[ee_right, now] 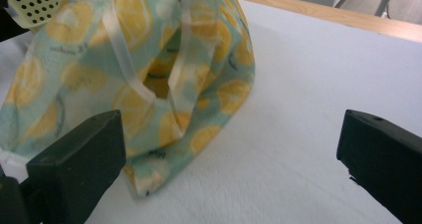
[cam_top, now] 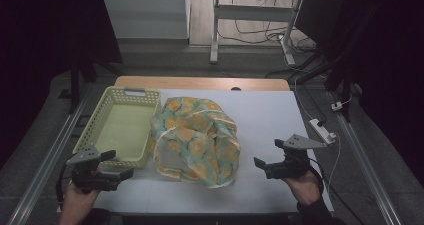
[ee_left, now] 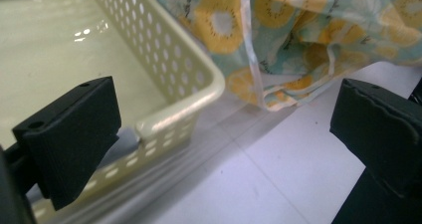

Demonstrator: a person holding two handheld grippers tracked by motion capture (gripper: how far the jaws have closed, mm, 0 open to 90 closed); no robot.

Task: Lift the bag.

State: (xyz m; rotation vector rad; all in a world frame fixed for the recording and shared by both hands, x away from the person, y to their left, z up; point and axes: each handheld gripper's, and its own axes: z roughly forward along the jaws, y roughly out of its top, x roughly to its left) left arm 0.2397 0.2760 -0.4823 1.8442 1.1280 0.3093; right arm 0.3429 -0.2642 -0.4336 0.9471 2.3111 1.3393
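Cloth [cam_top: 197, 140] lies crumpled between the left gripper [cam_top: 119, 166] and right gripper [cam_top: 268, 153], both jaws wide, empty.

thin printed cloth bag [cam_top: 197, 140], glossy perforated plastic basket [cam_top: 102, 116], matt white table [cam_top: 270, 120]

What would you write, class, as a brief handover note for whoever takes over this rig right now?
Left gripper: open, holding nothing, at the near corner of the pale yellow perforated plastic basket.
Right gripper: open, holding nothing, right of the crumpled teal cloth with orange-slice print.
The cloth lies on the white table, against the basket's right side.
Done: nothing gripped.
Left: probably grasp the cloth.
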